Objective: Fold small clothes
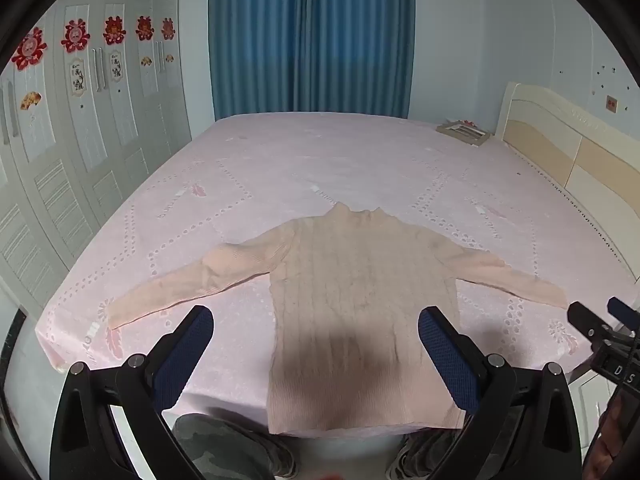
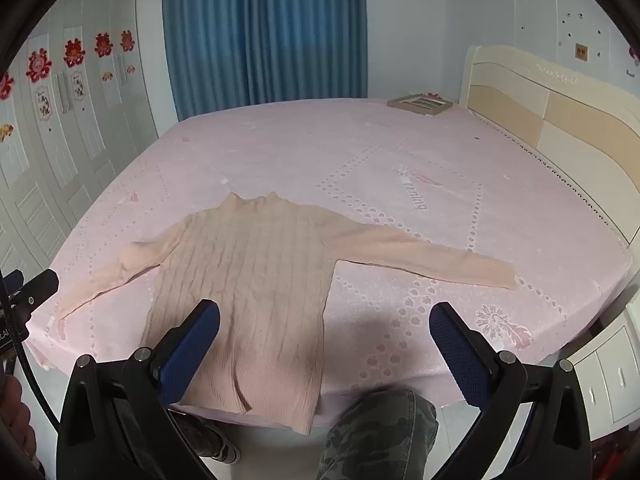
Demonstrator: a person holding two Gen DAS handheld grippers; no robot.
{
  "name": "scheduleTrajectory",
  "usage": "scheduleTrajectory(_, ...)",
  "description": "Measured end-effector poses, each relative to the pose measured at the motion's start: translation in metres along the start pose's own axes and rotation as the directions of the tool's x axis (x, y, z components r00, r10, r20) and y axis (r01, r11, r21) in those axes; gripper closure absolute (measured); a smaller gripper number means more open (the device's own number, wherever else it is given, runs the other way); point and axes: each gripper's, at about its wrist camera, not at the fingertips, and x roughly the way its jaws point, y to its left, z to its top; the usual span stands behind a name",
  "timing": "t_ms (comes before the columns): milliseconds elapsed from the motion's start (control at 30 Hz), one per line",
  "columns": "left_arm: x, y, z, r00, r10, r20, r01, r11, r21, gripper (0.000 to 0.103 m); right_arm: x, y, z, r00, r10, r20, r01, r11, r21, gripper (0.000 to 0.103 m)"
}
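Observation:
A small pale-pink cable-knit sweater (image 1: 360,304) (image 2: 256,280) lies flat on the pink bed sheet (image 1: 320,168) (image 2: 400,184), collar away from me, both sleeves spread out sideways, hem at the near bed edge. My left gripper (image 1: 316,320) hovers above the sweater's lower body, jaws wide open, nothing between them. My right gripper (image 2: 325,320) stands open too, above the sweater's right side and the bare sheet beside it. The right gripper's tip (image 1: 592,320) shows at the right edge of the left wrist view; the left gripper's tip (image 2: 36,288) shows at the left edge of the right wrist view.
A flat framed item (image 1: 464,132) (image 2: 424,103) lies at the far corner of the bed by the cream headboard (image 1: 568,152) (image 2: 560,100). White wardrobe doors (image 1: 80,140) line the left, blue curtains (image 1: 312,36) hang behind. A person's camouflage-trousered legs (image 2: 372,432) stand at the near edge; a white nightstand (image 2: 604,376) sits right.

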Motion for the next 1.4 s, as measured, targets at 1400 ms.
scheduleTrajectory(1400,0.000,0.015,0.001,0.998,-0.046,-0.031,0.045,0.997,-0.057,0.000,-0.015,0.001,0.006,1.000,0.013,0.009,-0.013,1.000,0.007,0.000)
